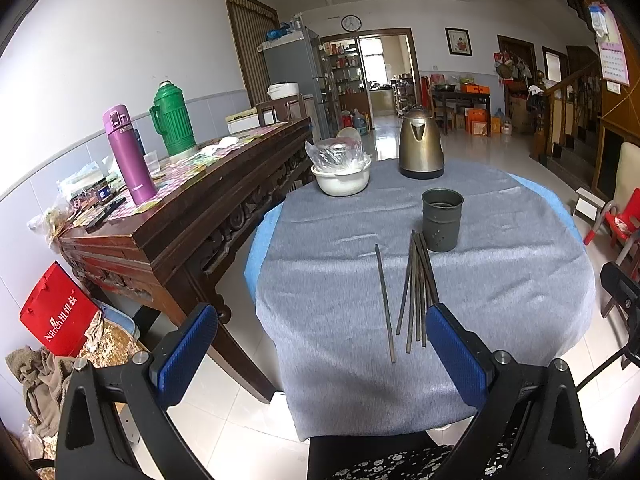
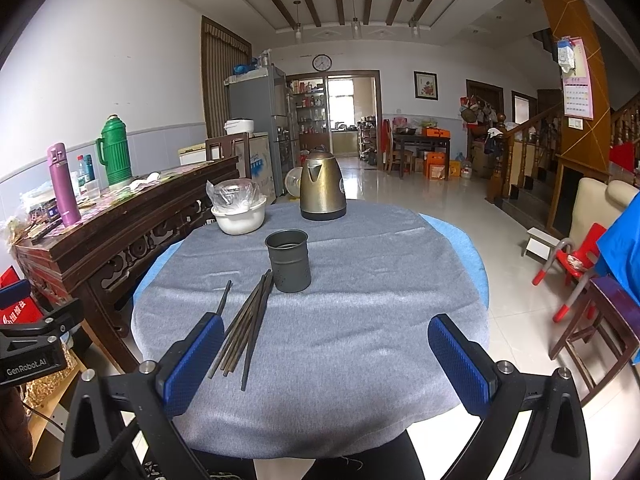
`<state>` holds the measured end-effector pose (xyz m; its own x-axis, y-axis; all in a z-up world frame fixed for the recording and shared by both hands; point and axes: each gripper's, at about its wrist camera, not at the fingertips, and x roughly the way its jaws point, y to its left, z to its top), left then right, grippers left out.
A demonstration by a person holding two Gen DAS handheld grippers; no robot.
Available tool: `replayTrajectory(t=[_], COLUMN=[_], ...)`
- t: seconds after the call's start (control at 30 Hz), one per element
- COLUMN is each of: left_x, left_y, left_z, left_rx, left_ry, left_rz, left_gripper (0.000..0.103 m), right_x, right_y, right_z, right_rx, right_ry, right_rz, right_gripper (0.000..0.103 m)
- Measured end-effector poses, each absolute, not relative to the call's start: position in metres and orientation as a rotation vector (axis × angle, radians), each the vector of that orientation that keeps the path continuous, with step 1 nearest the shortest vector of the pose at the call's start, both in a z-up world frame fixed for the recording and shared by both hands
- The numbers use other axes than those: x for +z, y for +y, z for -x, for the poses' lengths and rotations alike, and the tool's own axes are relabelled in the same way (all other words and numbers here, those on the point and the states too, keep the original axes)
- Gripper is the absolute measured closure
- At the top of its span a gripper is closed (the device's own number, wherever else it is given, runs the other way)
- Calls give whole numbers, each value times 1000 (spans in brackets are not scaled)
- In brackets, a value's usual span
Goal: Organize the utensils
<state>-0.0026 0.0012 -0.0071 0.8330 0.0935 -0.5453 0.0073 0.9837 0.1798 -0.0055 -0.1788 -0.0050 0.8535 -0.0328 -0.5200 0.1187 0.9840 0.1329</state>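
Observation:
Several dark chopsticks (image 1: 418, 296) lie in a loose bundle on the grey cloth, with one single chopstick (image 1: 385, 302) apart to their left. Behind them stands a dark metal holder cup (image 1: 442, 218), upright and empty as far as I see. My left gripper (image 1: 322, 340) is open, above the table's near edge, nothing between its blue pads. In the right wrist view the bundle of chopsticks (image 2: 246, 328) lies beside the left pad, the single chopstick (image 2: 224, 298) past it, the cup (image 2: 288, 260) behind. My right gripper (image 2: 326, 354) is open and empty.
A round table with grey cloth (image 1: 500, 280) carries a brass kettle (image 1: 421, 144) and a white bowl with a plastic bag (image 1: 342, 172) at the back. A dark wooden sideboard (image 1: 192, 208) with a purple flask and a green thermos stands left. Red chair (image 2: 576, 264) stands right.

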Motion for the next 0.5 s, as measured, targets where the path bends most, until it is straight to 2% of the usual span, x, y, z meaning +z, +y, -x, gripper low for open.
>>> replayTrajectory(t=[0.23,0.4,0.47,0.5], left_x=[-24,-40,-50,-55], left_y=[0,6,11,14], left_z=[-12,-34,-45,-50], left_rx=[46,28,0,-13], left_ry=[632,711,764,785], left_rz=[-187,-157,-127,-111], left_gripper=[0,0,0,0], right_x=[-22,-43,-54,-60], right_y=[-182,-192,-193,-192], right_z=[-29,-72,-90,-101], right_rx=[-24,99,153,191], right_ry=[608,723,765,789], right_rz=[-201,-341,-386,-408], right_gripper=[0,0,4,12])
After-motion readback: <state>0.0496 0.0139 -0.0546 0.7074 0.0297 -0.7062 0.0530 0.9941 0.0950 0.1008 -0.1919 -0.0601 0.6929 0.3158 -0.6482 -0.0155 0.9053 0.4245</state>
